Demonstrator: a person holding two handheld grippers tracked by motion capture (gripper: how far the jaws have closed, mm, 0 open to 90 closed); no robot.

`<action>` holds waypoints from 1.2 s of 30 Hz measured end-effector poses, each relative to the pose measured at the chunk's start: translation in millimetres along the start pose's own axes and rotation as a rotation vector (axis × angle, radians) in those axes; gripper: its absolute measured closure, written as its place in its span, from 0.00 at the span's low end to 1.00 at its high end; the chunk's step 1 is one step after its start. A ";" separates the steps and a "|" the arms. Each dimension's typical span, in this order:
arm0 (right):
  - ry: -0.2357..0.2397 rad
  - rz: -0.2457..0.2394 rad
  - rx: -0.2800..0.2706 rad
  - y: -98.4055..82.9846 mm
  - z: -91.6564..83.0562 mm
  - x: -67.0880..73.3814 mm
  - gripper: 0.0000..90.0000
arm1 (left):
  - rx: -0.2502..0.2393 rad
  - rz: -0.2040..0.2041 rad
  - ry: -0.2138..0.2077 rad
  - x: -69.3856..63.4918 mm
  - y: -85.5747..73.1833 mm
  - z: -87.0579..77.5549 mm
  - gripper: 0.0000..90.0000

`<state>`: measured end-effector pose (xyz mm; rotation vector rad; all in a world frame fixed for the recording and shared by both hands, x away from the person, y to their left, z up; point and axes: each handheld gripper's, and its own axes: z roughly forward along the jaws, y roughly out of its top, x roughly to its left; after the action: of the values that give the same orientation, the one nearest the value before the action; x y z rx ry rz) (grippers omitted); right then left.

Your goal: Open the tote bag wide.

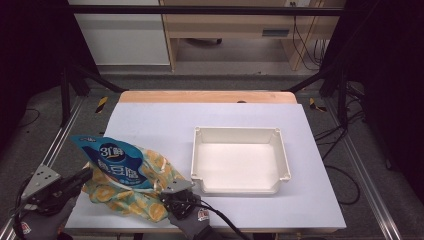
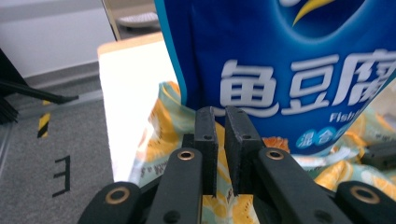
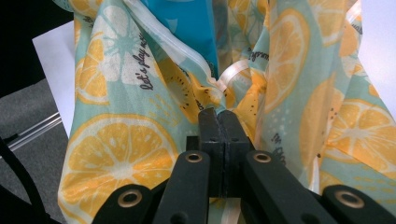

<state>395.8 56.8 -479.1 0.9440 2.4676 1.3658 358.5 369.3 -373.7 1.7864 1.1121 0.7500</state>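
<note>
A blue snack packet (image 1: pixel 117 160) with white lettering stands half inside a teal cloth bag (image 1: pixel 145 197) printed with orange slices, at the table's front left. My left gripper (image 1: pixel 89 175) comes in from the left. In the left gripper view its jaws (image 2: pixel 220 112) stand almost together, pinched on the lower edge of the packet (image 2: pixel 289 70) above the bag's cloth (image 2: pixel 159 121). My right gripper (image 1: pixel 175 192) sits at the bag's near right side. In the right gripper view it (image 3: pixel 218 113) is shut on a fold of the bag (image 3: pixel 116 154) at its rim, with the packet (image 3: pixel 187 18) showing inside the opening.
A white rectangular bin (image 1: pixel 235 131) with nothing in it stands right of the bag, mid-table. The pale mat (image 1: pixel 160 117) covers the table, with bare room behind the bag and bin. Floor rails and black frame posts flank the table.
</note>
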 end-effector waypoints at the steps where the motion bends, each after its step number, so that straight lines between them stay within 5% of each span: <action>1: 0.002 -0.001 -0.001 0.1 -0.2 -0.1 1.00 | -0.002 0.005 -0.006 -1.3 0.5 1.0 0.94; 3: 0.007 -0.002 -0.011 0.9 -1.4 0.1 1.00 | 0.015 0.027 -0.032 -6.1 -0.4 8.9 0.97; 8: 0.016 -0.007 -0.024 1.4 -4.1 0.5 0.97 | 0.150 0.056 -0.032 -7.2 -17.2 37.8 1.00; 17: 0.036 0.005 -0.142 20.9 -24.8 5.9 0.87 | 0.290 0.013 -0.027 4.7 -47.8 60.5 1.00; 21: -0.002 -0.003 -0.081 19.1 -15.1 12.9 0.93 | 0.307 -0.005 -0.006 11.6 -51.4 62.4 1.00; 28: -0.060 0.044 0.027 -1.3 7.6 -0.3 0.94 | 0.368 -0.024 -0.003 19.8 -66.7 67.7 1.00; 36: -0.122 0.052 0.037 -4.0 11.5 -8.8 0.96 | 0.386 -0.022 -0.032 14.0 -73.6 68.0 1.00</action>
<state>405.9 58.1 -490.2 1.0732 2.4018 1.2416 392.7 373.3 -468.9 2.0925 1.3201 0.5148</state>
